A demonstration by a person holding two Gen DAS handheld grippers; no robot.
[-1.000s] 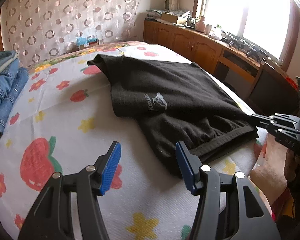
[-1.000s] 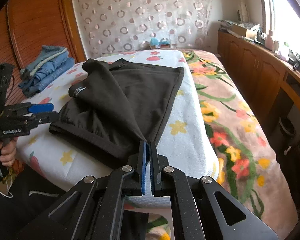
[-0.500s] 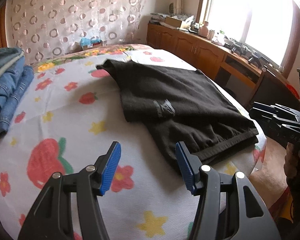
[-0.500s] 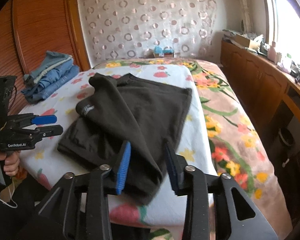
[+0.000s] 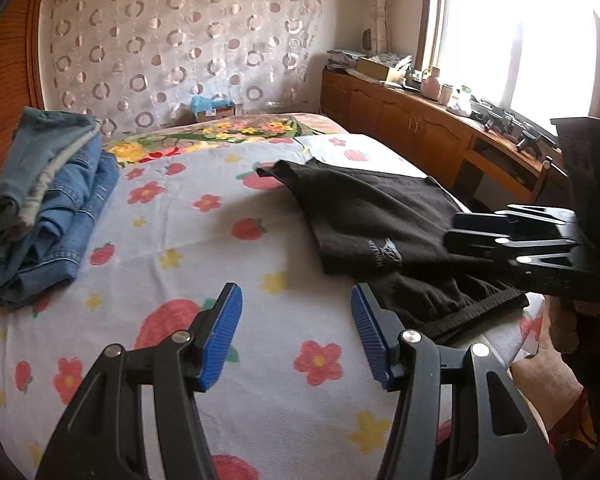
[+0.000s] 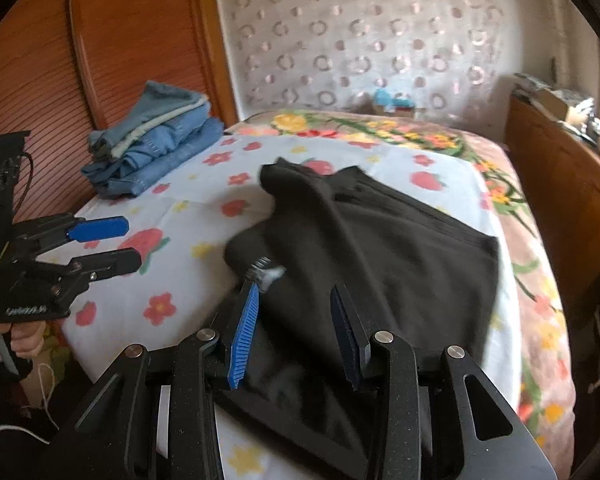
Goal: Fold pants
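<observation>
Pants (image 6: pixel 380 256), black, lie folded on bedsheet (image 5: pixel 180 248), mid-bed. Your left gripper (image 5: pixel 296 336) spread, empty, over sheet; right gripper (image 6: pixel 296 332) spread above cloth, nothing pinched. Between folds, likely. Next: pick 2 edge points, clamp, fold again.

Black pants (image 6: pixel 380 264) — folded over, flat on the bed.

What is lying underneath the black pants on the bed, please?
The black pants lie on a white sheet printed with strawberries and flowers. Whatever is directly beneath the fabric is covered, as is the pants' lower folded layer.
</observation>
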